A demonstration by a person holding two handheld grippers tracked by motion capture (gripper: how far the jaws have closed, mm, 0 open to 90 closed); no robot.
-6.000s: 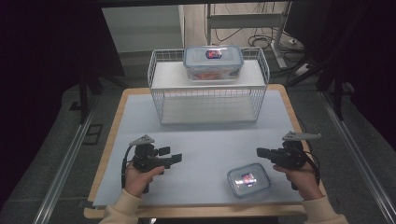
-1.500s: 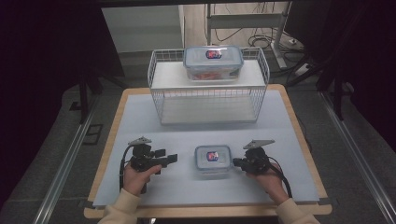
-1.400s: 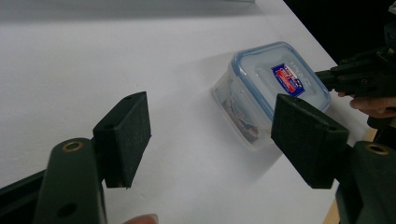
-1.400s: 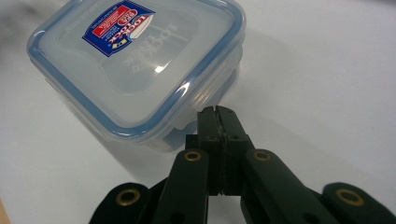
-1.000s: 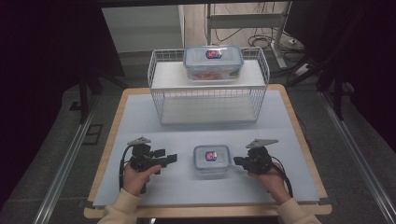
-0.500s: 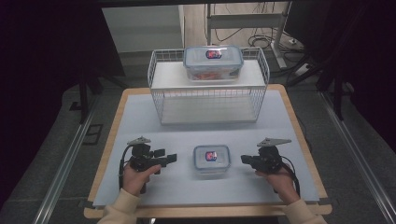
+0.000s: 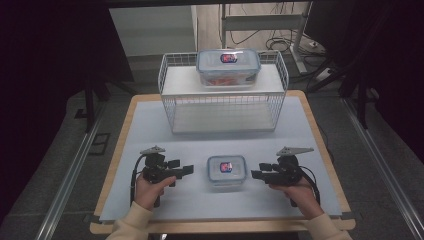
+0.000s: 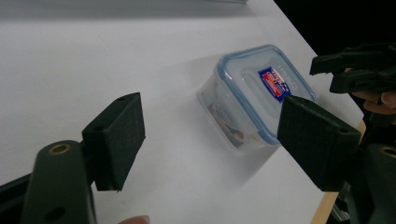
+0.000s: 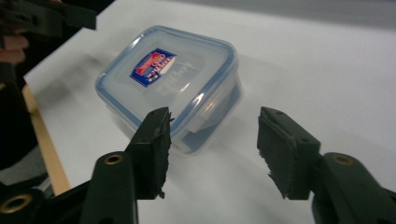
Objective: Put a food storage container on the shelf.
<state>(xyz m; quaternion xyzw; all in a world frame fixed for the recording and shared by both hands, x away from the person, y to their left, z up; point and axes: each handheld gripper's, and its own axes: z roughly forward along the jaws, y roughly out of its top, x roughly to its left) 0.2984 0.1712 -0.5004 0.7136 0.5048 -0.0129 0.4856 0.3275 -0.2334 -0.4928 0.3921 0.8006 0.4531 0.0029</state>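
I hold my left gripper [image 7: 185, 170] low over the near part of the table [image 7: 150, 130], its jaws spread wide with nothing between them, pointing across toward the middle. My right gripper [image 7: 256, 174] faces it from the other side, jaws likewise parted and empty. Between the two sits a small clear container [image 7: 227, 172] with a blue-rimmed snap lid and a red and blue label on top; it rests flat on the pale table surface, near both grippers but touching neither. In my left gripper view the small clear container [image 8: 257, 95] lies ahead and toward the right pad, with my right gripper [image 8: 348, 70] dark beyond it at the table's edge. In my right gripper view the same container [image 9: 170, 81] lies just past my left pad, a lid latch turned toward me, and white table shows through the gap between my pads. Something coloured lies inside it, though through the cloudy wall I cannot tell what. Farther back on the table stands a white wire basket rack [image 7: 222, 107], and on its top shelf sits a larger clear container [image 7: 228, 67] with the same kind of lid and label, reddish contents showing faintly through its side. My hands [image 7: 150, 187] grip the handles from the near edge, cream sleeves [image 7: 132, 225] just in sight.
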